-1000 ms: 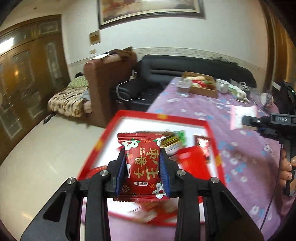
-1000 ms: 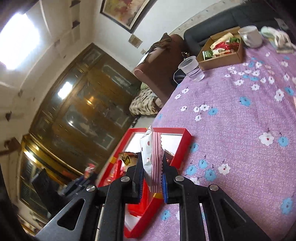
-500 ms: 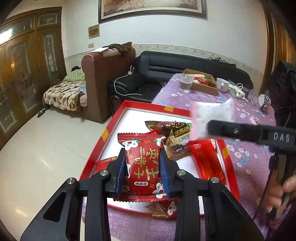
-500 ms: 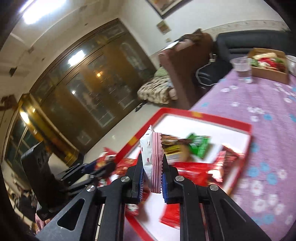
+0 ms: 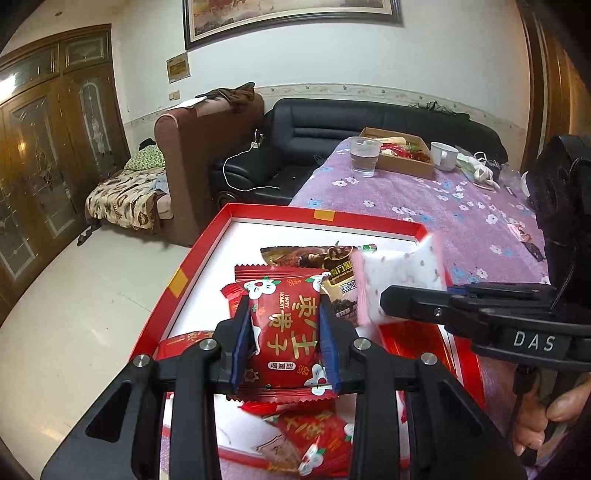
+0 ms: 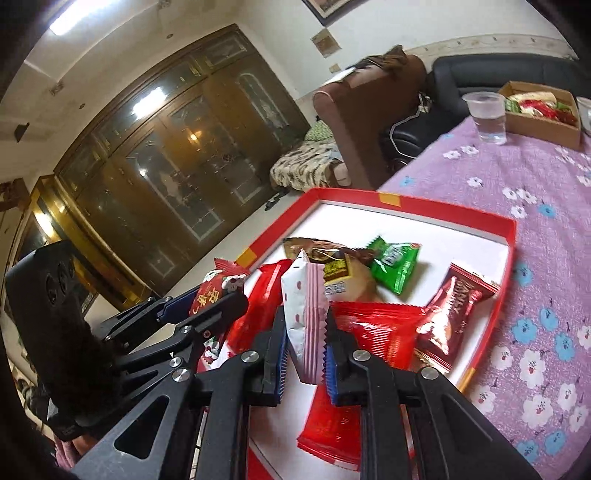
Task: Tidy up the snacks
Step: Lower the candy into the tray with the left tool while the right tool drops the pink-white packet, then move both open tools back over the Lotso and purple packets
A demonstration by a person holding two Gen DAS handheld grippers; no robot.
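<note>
Red tray (image 6: 511, 230) w/ snack packets (image 6: 397, 264); both grippers hold one above.

A home living room; black sofa (image 5: 369, 122), wooden cabinets (image 6: 177, 147), framed painting (image 5: 291, 14).

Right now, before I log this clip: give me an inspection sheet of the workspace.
Surface: table under purple floral cloth.
Job's things: red tray holding green packet, red wrappers and brown packets.
Clutter: plastic cup, cardboard box of snacks, white mug.
Grippers: left gripper shut on red date packet; right gripper shut on white-pink packet; both over the tray.
Cables: white cord on sofa.
Surroundings: black sofa, brown armchair, wooden cabinets.
</note>
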